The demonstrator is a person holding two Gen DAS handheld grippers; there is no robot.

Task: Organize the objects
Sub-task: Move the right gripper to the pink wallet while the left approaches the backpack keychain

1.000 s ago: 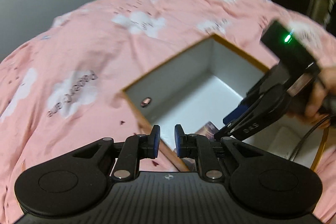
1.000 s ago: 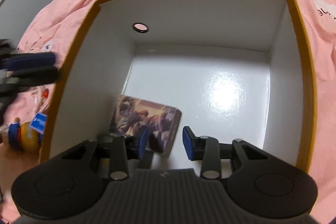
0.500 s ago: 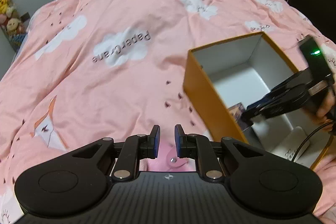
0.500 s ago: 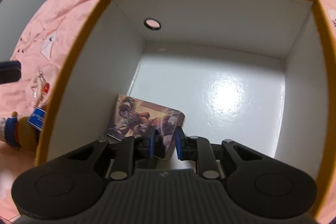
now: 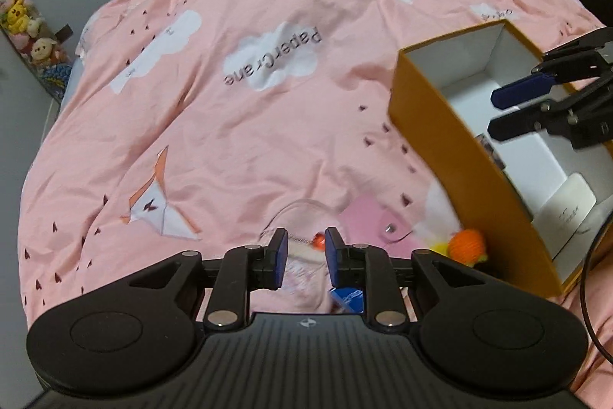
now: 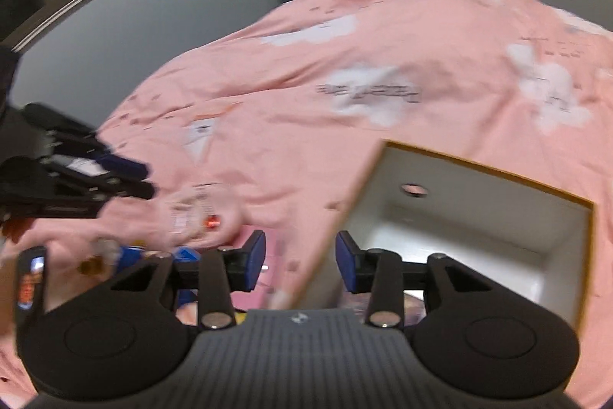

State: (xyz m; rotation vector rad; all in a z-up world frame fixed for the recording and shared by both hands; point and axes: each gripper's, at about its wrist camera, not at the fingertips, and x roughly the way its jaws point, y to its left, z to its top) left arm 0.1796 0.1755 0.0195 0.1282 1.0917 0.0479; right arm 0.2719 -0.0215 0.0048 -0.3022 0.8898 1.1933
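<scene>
On the pink bed cover [image 5: 237,125], one white cloud [image 5: 276,62] carries dark letters, "PaperCrane", printed upside down for the left wrist camera. In the right wrist view the same cloud print [image 6: 369,94] is too blurred to read. A white card [image 5: 567,213] inside the orange box [image 5: 459,156] has small writing, perhaps a logo, not readable.
</scene>
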